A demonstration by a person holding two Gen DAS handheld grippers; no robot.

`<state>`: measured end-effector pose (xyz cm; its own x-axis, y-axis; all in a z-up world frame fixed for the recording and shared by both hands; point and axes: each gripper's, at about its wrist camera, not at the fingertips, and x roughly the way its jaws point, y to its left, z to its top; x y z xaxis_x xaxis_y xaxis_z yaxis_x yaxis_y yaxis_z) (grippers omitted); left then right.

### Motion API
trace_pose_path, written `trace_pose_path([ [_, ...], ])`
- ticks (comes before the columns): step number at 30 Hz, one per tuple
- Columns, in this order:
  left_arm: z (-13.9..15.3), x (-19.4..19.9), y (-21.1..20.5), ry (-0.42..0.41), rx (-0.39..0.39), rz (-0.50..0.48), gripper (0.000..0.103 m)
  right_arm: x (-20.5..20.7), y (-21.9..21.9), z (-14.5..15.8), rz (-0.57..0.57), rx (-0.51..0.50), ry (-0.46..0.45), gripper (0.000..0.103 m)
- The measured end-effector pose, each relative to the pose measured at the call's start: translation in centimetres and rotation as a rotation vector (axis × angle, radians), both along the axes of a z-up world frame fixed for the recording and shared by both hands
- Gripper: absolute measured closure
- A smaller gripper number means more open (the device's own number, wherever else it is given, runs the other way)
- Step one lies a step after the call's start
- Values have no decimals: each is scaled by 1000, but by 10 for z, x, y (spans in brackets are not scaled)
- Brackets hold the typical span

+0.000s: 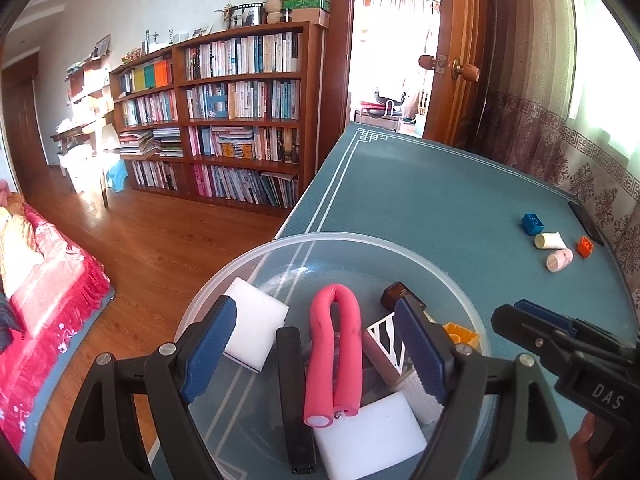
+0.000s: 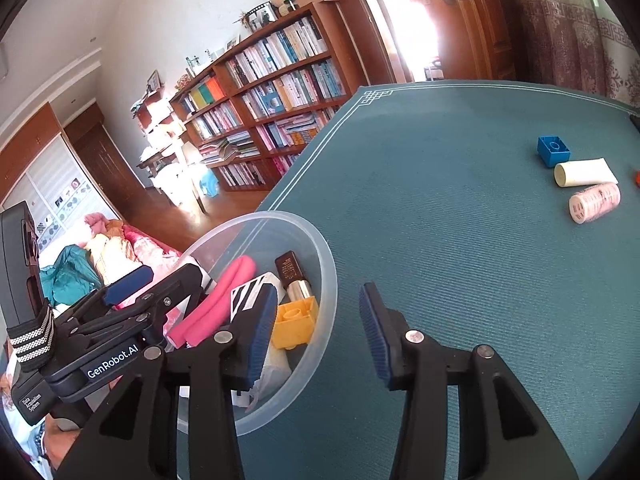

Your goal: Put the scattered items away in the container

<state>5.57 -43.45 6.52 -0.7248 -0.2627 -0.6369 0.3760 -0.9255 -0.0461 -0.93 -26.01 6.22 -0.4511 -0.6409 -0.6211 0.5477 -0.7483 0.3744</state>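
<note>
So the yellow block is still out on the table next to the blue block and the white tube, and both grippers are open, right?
Not quite. The yellow block already lies inside the clear container, as the right wrist view shows. Out on the table beside the blue block and white tube is the pink roller. The left gripper and right gripper are open.

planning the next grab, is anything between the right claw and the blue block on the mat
Nothing visible: only bare teal mat lies between the open right claw and the blue block. The cream tube sits just beside it.
</note>
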Motion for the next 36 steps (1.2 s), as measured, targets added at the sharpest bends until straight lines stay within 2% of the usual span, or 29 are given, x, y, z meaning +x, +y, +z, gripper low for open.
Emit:
trace_pose_path([
  [5, -2, -3, 9, -27, -47, 4, 18, 0, 13, -4, -31, -2, -16, 56],
  [21, -3, -6, 43, -50, -132, -39, 18, -3, 47, -12, -100, -9, -39, 55],
  [36, -6, -10, 63, -67, -161, -71, 18, -5, 67, -16, -137, 11, -45, 55],
])
